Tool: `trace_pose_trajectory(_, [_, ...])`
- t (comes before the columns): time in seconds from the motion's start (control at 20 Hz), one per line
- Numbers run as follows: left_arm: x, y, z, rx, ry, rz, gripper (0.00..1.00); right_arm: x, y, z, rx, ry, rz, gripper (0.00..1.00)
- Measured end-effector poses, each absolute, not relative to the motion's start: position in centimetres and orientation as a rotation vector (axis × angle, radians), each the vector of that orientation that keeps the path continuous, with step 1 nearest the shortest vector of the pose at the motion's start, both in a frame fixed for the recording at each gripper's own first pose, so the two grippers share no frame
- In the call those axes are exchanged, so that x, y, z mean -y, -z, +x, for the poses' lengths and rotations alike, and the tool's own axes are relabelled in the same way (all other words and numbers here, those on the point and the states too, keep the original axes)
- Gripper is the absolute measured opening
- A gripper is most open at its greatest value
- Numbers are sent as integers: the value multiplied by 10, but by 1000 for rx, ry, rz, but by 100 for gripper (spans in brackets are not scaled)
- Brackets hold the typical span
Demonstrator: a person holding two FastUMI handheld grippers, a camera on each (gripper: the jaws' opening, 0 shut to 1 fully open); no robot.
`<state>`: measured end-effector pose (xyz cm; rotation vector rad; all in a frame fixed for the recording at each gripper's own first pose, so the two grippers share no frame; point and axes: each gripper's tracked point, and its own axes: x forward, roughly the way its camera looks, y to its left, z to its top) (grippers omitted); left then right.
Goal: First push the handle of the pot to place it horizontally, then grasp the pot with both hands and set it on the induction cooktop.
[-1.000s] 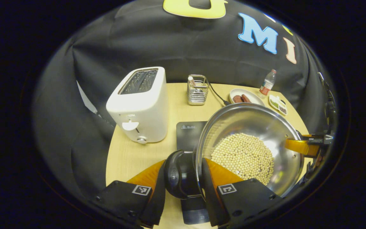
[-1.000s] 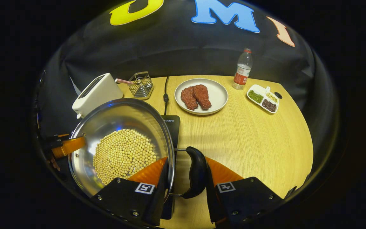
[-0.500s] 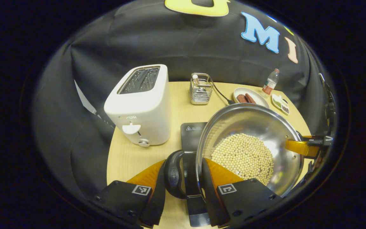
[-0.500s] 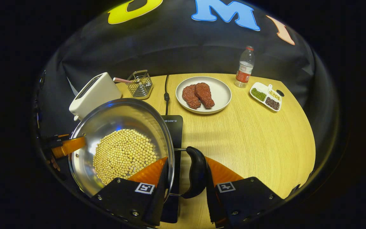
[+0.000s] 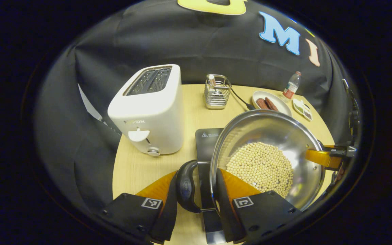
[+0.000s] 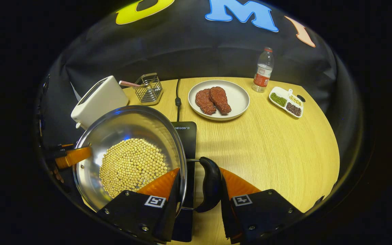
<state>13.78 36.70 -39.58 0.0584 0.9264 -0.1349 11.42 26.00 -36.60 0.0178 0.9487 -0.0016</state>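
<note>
A steel pot (image 5: 267, 136) holding pale soybeans (image 5: 260, 167) hangs over the black induction cooktop (image 5: 207, 139). In the left gripper view my left gripper (image 5: 196, 190) is shut on the pot: one finger inside the rim, the other outside the black side handle (image 5: 185, 186). In the right gripper view the pot (image 6: 128, 132) sits left of centre. There my right gripper (image 6: 199, 190) clamps the opposite black handle (image 6: 211, 183) and the rim the same way. The cooktop (image 6: 186, 134) shows behind the pot. Each view catches the other gripper's orange finger (image 5: 322, 158) (image 6: 74, 156) at the pot's far rim.
A white toaster (image 5: 150, 109) stands left of the cooktop. Behind it are a wire basket (image 5: 217, 92) and the cooktop's cable (image 6: 178, 100). A plate with two meat pieces (image 6: 218, 99), a water bottle (image 6: 262, 70) and a divided dish of beans (image 6: 287, 102) sit at the back right.
Both grippers have carried the pot a little forward over the table. The toaster and the cooktop look nearer. The grip on both handles is unchanged.
</note>
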Motion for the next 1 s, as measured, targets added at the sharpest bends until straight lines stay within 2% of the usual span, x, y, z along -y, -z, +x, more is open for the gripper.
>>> trace_pose_trajectory(0.05, [-369, 396, 138, -920, 135, 58, 59, -260, 366, 115, -942, 1, 17, 57])
trace_pose_trajectory(0.35, [-371, 397, 139, -900, 127, 34, 59, -262, 368, 119, -891, -5, 7, 57])
trace_pose_trajectory(0.4, [-371, 397, 139, -891, 122, 37, 64, -262, 369, 120, -885, -8, 14, 57])
trace_pose_trajectory(0.45, [-372, 397, 139, -881, 113, 44, 62, -262, 370, 120, -881, -12, 21, 57])
trace_pose_trajectory(0.55, [-370, 393, 140, -850, 100, 54, 66, -264, 368, 122, -874, -45, 13, 54])
trace_pose_trajectory(0.65, [-363, 377, 143, -804, 106, 11, 75, -264, 358, 124, -837, -70, 14, 67])
trace_pose_trajectory(0.7, [-360, 366, 143, -778, 106, -20, 84, -263, 350, 125, -810, -77, 15, 70])
trace_pose_trajectory(0.75, [-361, 356, 144, -755, 88, -42, 89, -261, 339, 126, -781, -83, 14, 80])
trace_pose_trajectory(0.8, [-362, 347, 144, -733, 71, -57, 92, -257, 329, 125, -755, -83, 9, 79])
trace_pose_trajectory(0.85, [-358, 336, 143, -707, 61, -73, 92, -253, 320, 125, -731, -88, 12, 90])
trace_pose_trajectory(1.0, [-338, 295, 137, -611, 37, -81, 92, -238, 281, 117, -652, -103, 10, 90])
